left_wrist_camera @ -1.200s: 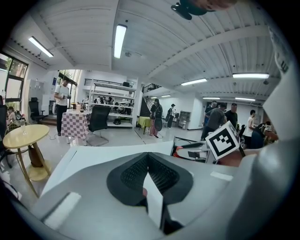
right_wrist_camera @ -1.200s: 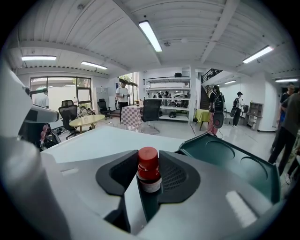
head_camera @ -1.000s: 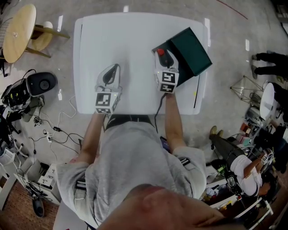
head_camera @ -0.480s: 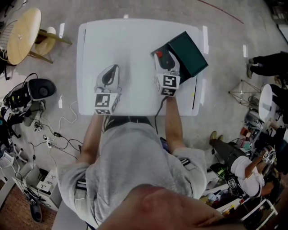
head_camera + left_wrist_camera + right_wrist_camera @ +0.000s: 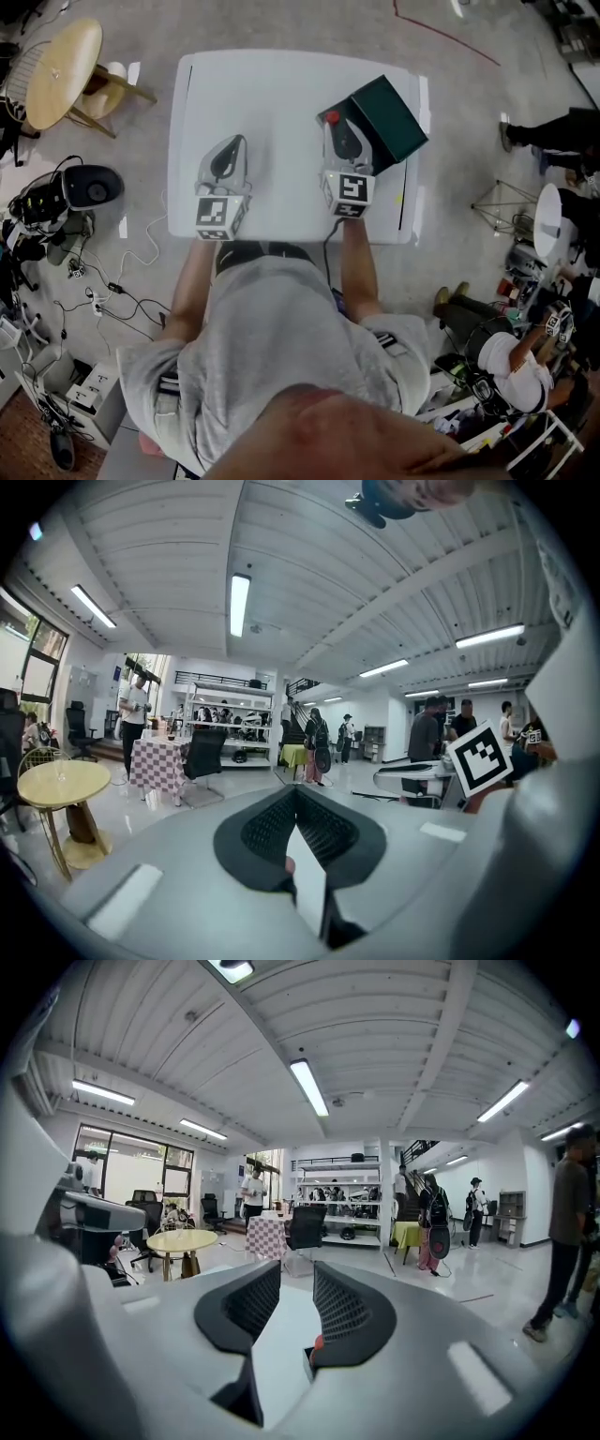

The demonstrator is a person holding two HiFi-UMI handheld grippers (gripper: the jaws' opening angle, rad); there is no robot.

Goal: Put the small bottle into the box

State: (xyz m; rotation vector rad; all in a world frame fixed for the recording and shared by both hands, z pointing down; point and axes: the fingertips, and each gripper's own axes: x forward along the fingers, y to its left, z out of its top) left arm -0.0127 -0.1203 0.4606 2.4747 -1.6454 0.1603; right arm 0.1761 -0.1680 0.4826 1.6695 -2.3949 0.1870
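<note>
Head view, right hand-held gripper (image 5: pixel 338 127) parted, just closing, empty (overlaps box (image 5: pixel 394 112)), left hand-held gripper (image 5: pixel 236 143) closed.

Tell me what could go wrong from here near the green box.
1. The right gripper, whose jaws have just been closing with nothing between them, hangs beside a red-topped item at the left corner of the dark green box; a sideways swing might knock it.
2. That box sits at the right edge of the white table; a nudge might push it off.
</note>
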